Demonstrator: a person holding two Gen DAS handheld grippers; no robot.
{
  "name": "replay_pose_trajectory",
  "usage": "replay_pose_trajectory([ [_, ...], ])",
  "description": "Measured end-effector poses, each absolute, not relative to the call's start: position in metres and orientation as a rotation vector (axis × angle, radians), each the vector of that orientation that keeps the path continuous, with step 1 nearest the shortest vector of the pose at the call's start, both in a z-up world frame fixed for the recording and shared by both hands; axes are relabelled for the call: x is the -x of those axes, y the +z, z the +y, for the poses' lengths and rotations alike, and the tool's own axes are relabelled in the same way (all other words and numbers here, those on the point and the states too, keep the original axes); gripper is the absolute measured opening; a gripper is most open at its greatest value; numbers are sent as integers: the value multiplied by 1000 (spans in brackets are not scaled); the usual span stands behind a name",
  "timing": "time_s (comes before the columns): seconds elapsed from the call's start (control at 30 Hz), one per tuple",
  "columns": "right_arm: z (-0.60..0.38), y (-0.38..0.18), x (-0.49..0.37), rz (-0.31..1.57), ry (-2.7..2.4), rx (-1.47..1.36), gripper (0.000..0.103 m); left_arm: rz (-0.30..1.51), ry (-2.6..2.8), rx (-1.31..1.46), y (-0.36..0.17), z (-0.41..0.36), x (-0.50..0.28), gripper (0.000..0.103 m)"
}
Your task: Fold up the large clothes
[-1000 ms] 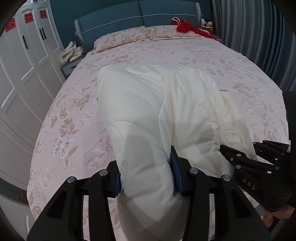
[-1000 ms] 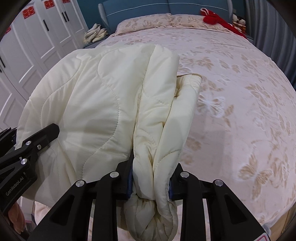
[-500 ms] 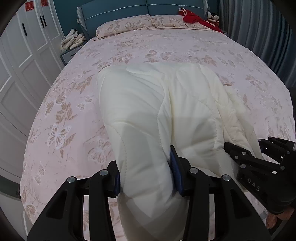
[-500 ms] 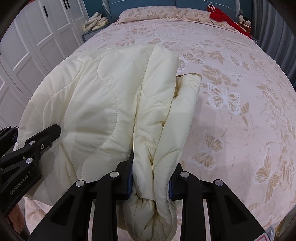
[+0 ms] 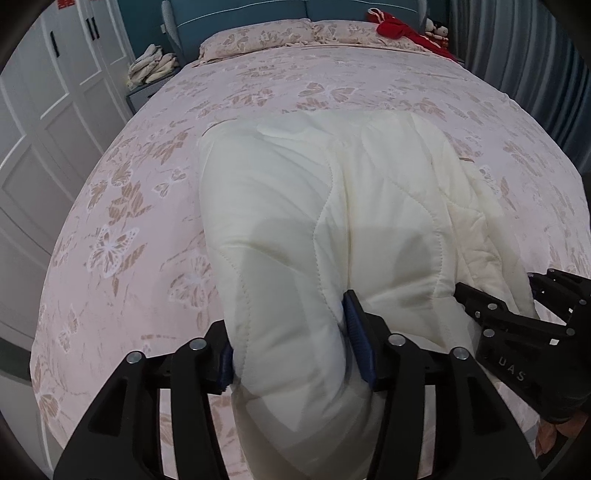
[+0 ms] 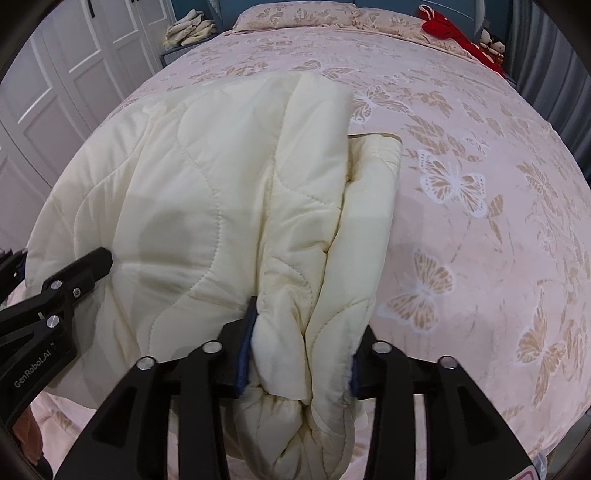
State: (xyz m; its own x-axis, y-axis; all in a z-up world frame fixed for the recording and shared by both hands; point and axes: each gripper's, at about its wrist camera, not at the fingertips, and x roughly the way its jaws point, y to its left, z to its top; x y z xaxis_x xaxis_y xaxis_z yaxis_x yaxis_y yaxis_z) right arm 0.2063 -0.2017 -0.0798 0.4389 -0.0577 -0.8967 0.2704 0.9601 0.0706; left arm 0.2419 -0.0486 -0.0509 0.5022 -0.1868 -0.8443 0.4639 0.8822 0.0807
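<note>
A cream quilted padded jacket (image 5: 332, 206) lies folded lengthwise on the pink butterfly-print bed (image 5: 147, 192), its near end hanging toward me. My left gripper (image 5: 291, 343) is shut on the jacket's near left corner. My right gripper (image 6: 299, 347) is shut on the bunched near right edge of the jacket (image 6: 221, 192). Each gripper shows in the other's view: the right one (image 5: 517, 325) at the right edge, the left one (image 6: 55, 295) at the left edge.
White wardrobe doors (image 5: 44, 122) stand to the left. A nightstand with folded cloths (image 5: 151, 66) is at the far left. Pillows (image 5: 258, 40) and a red garment (image 5: 402, 29) lie by the teal headboard. Grey curtains (image 5: 535, 55) hang at the right.
Both cameras have tilted further down and moved forward over the bed; the headboard has slid up in view. Both grippers stay shut on the jacket, which lies lower on the bed.
</note>
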Motion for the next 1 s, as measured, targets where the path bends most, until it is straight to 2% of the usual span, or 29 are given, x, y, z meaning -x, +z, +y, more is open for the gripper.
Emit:
replay_pose_trajectory([
  [0.1, -214, -72, -195, 1104, -175, -300, 47, 981, -365, -301, -47, -41, -238, 62],
  [0.23, -221, -52, -173, 1092, -148, -347, 49, 950, -316, -332, -32, -32, -218, 62],
  [0.53, -209, 13, -124, 958, -200, -171, 50, 938, -242, -315, -7, -25, -180, 65],
  [0.57, -207, 18, -118, 947, -189, -171, 47, 940, -238, -309, -7, -24, -178, 65],
  [0.6, -202, 22, -112, 941, -163, -169, 24, 948, -234, -296, -7, -22, -174, 65],
  [0.63, -199, 24, -110, 943, -146, -165, 8, 950, -232, -289, -7, -21, -171, 65],
  [0.73, -182, 12, -110, 986, -82, -134, 2, 964, -221, -292, -15, -20, -165, 65],
  [1.0, -179, -44, -129, 1110, -116, -114, 0, 1017, -192, -308, -44, -20, -170, 66],
])
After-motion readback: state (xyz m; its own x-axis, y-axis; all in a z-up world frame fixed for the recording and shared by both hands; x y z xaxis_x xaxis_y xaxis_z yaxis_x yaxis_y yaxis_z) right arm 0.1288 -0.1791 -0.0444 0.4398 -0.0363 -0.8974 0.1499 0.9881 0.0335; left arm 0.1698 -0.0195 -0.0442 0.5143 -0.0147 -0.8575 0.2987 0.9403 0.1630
